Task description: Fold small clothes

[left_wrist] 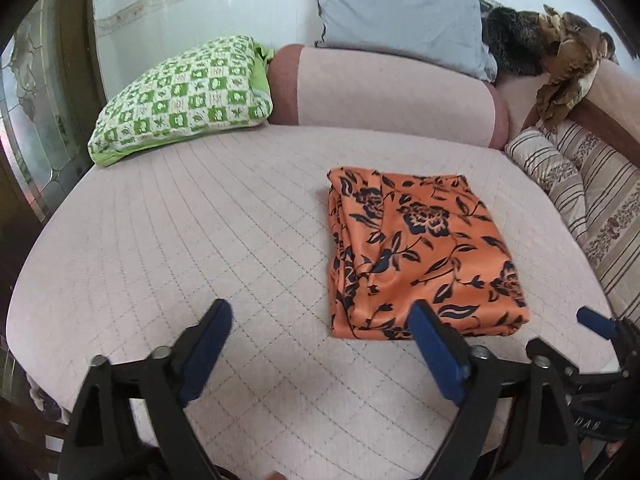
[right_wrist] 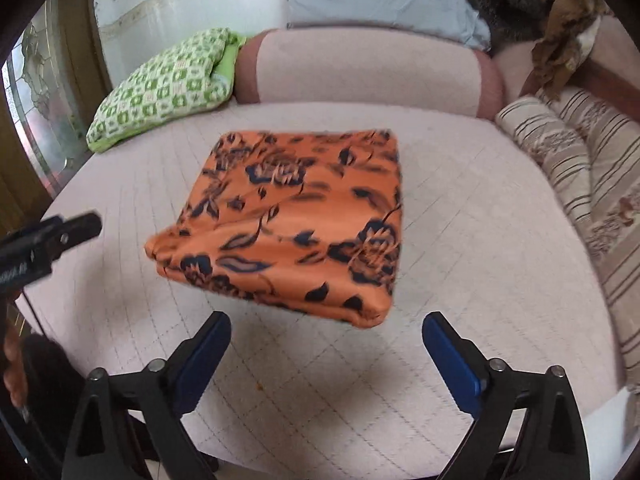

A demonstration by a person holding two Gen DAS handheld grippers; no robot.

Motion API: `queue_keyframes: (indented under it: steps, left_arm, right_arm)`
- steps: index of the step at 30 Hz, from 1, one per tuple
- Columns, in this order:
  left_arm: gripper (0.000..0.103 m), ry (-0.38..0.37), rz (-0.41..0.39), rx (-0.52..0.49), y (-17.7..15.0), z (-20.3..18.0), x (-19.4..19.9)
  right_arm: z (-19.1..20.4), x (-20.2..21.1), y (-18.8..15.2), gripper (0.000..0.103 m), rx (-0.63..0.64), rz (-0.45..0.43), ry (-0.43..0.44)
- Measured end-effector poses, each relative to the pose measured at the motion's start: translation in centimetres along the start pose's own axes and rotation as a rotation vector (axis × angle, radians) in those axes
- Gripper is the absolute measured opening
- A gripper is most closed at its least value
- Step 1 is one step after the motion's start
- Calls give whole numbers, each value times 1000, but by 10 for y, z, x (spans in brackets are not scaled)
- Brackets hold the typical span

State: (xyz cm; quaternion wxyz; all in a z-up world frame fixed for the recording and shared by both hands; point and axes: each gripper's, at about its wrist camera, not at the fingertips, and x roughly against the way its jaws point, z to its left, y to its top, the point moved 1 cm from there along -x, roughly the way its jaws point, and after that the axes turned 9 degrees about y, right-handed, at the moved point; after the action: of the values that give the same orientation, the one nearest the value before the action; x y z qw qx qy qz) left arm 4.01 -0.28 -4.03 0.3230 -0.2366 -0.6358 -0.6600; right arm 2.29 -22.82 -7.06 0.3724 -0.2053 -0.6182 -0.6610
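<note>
A folded orange cloth (left_wrist: 420,252) with a dark floral print lay flat on the pale quilted bed (left_wrist: 200,240), right of centre in the left wrist view and at the centre of the right wrist view. The left gripper (left_wrist: 320,320) sat at the lower edge of its frame, its 2 blue-padded fingers (left_wrist: 208,344) spread wide with nothing between them; its right finger overlapped the cloth's near edge in the picture. The right gripper (right_wrist: 326,334) stood just short of the cloth's near edge, fingers (right_wrist: 448,356) also wide apart and empty. A green checked pillow (left_wrist: 180,100) lay at the upper left, a pink bolster (left_wrist: 384,88) behind the cloth, and a striped cushion (left_wrist: 560,172) at the right.
</note>
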Motion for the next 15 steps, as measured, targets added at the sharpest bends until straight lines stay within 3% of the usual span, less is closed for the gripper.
queue_keyframes:
  steps: [8,15]
  left_arm:
    - [99,-23,-32,6,6,-9,26]
    - [100,26,-19,-40,9,-28,27]
  right_arm:
    - [1,17,13,102,24,-26,-28]
    - [-5,22,22,102,49,-33,-49]
